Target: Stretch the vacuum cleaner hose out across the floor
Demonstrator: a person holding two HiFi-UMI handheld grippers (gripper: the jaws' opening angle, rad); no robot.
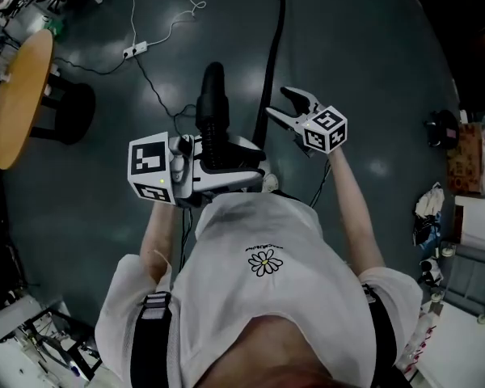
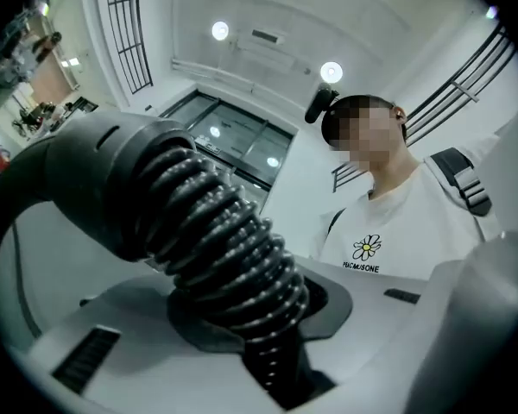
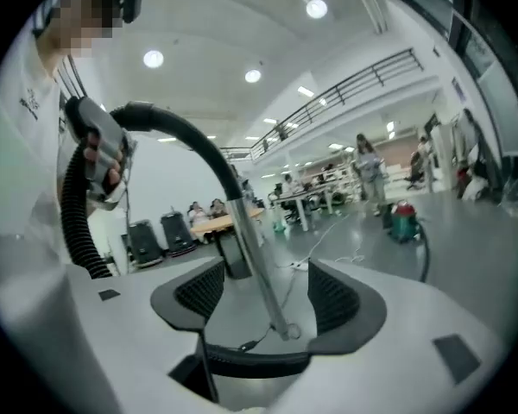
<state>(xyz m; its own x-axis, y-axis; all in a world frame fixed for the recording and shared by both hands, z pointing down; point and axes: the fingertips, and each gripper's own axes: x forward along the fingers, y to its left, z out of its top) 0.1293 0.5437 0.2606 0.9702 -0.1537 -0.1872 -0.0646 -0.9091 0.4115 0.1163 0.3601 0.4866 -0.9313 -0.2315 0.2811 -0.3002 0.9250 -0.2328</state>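
Your black tube (image 1: 276,23) exits the head view's top edge. The ribbed hose (image 1: 212,124) vanishes downward behind your left gripper (image 1: 196,164).

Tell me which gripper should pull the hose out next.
Left. The left gripper is clamped on the ribbed vacuum hose, so it can likely pull straight away. The right gripper stands open, holding nothing, and would first need a grip.

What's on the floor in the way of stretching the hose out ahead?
Nothing bulky straight ahead. A white power strip and a thin black cable lie on the floor ahead-left of the hose. The round table and black stool stand further left, apart from it.
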